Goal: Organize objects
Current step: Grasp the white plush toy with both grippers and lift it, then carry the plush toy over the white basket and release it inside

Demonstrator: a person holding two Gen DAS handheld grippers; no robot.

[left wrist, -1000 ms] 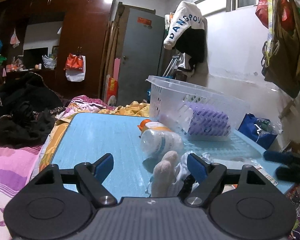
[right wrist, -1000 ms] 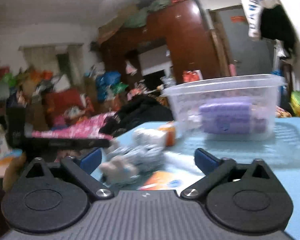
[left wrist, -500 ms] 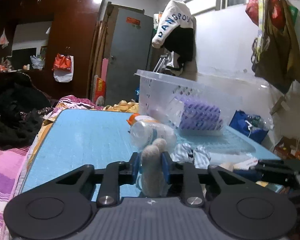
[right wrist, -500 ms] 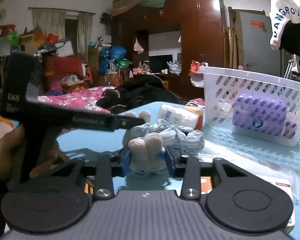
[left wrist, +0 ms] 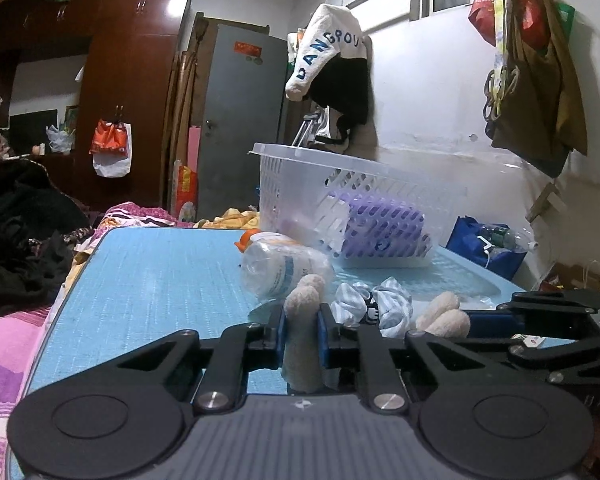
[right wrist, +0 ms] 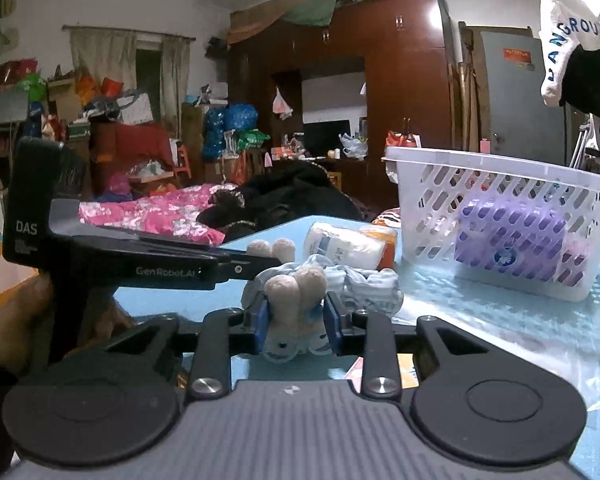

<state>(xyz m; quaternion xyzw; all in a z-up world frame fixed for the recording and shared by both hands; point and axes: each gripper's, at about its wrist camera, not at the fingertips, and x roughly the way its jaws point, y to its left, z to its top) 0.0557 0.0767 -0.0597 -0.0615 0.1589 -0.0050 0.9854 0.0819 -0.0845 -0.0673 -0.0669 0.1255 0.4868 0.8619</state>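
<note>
Both your grippers were wide open a second ago; now your left gripper [left wrist: 302, 334] and right gripper [right wrist: 296, 320] are closing on the plush toy [right wrist: 296, 292]. Ahead, the basket [right wrist: 500, 184] holds only a purple pack [right wrist: 508, 240]; the bottle [left wrist: 284, 268] waits outside.

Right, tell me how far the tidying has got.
Done: a purple pack sits in the white basket. In hand: the left gripper and the right gripper, both closing, each pinch a beige end of the striped plush toy. Left: the toy and the bottle lie on the table.
</note>
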